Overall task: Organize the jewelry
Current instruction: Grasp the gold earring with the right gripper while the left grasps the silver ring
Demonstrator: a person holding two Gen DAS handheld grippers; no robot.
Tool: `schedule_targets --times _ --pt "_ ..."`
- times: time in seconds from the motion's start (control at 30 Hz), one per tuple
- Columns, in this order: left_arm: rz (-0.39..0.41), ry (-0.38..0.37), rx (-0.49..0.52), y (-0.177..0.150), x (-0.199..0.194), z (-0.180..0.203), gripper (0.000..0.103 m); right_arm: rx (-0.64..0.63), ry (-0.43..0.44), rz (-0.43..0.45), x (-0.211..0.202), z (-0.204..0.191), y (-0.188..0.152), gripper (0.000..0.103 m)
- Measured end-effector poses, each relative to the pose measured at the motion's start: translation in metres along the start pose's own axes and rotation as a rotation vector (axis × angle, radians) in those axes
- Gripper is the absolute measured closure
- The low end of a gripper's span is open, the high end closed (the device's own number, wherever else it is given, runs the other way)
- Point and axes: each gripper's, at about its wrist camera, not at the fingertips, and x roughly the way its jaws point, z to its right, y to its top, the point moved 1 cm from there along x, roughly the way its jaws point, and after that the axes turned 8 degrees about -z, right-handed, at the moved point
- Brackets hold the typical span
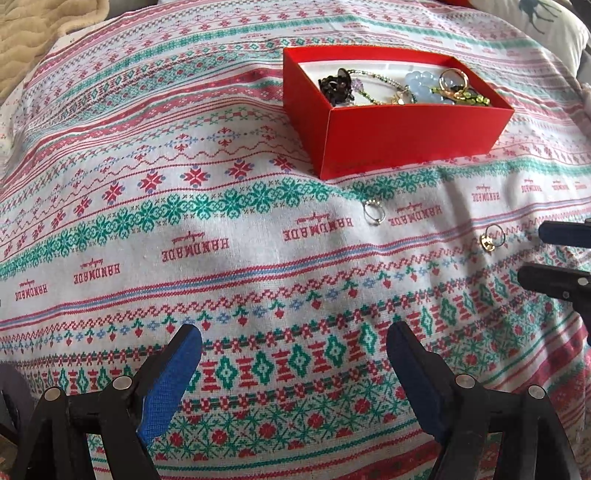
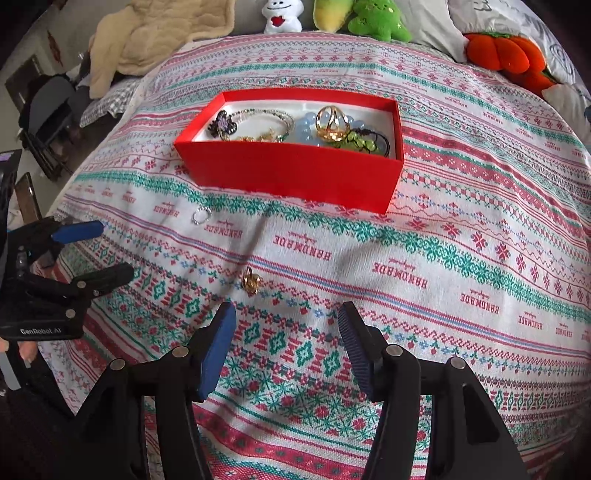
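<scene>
A red box [image 1: 406, 136] [image 2: 291, 177] stands on the patterned bedspread and holds several pieces of jewelry: beads, a dark flower clip, gold rings. In front of the box a silver ring [image 1: 373, 213] [image 2: 202, 215] lies loose on the cloth, and nearer me a gold ring [image 1: 489, 240] [image 2: 252, 282]. My left gripper [image 1: 293, 338] [image 2: 92, 253] hovers open over bare cloth, well short of the silver ring. My right gripper [image 2: 287, 314] [image 1: 554, 256] is open too, its tips just short of the gold ring. Neither has anything between its fingers.
Plush toys [image 2: 376, 18] and an orange cushion [image 2: 506, 55] line the far edge of the bed. A cream blanket [image 2: 147, 40] lies at the far left corner. Left of the bed stands a dark chair [image 2: 48, 114]. The bedspread [image 2: 461, 258] lies rumpled right of the box.
</scene>
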Motion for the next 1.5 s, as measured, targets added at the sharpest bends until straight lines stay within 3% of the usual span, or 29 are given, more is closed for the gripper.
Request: schedule_targets --times 0.2,0.5,0.83,1.13,1.2,1.3,1.33,1.5 --pt "-0.011 -0.001 -0.01 -0.004 0.003 -0.006 0.018 -0.09 -0.068 -0.004 0.013 -0.017 -0.007 0.042" --pt "-0.01 -0.004 -0.013 -0.004 0.003 -0.006 0.018 -0.1 -0.07 0.019 0.02 -0.026 0.007 0.044" --pt "-0.012 -0.003 0.007 -0.001 0.006 0.001 0.018 -0.1 -0.043 0.027 0.025 -0.033 0.025 0.086" --pt "0.039 -0.027 0.02 0.011 0.003 0.01 0.019 -0.07 -0.038 0.036 0.017 -0.026 0.023 0.088" --pt "0.054 -0.096 0.012 0.016 0.003 0.011 0.026 -0.055 -0.038 0.034 0.016 -0.022 0.023 0.088" --pt "0.062 -0.218 0.01 0.025 0.006 0.013 0.055 -0.037 -0.031 0.034 0.012 -0.015 0.018 0.088" --pt "0.064 -0.234 0.014 0.027 0.008 0.016 0.057 -0.035 -0.03 0.035 0.011 -0.013 0.018 0.088" --pt "0.062 -0.203 0.062 0.033 0.019 0.029 0.07 -0.019 -0.02 0.034 0.007 -0.005 0.014 0.088"
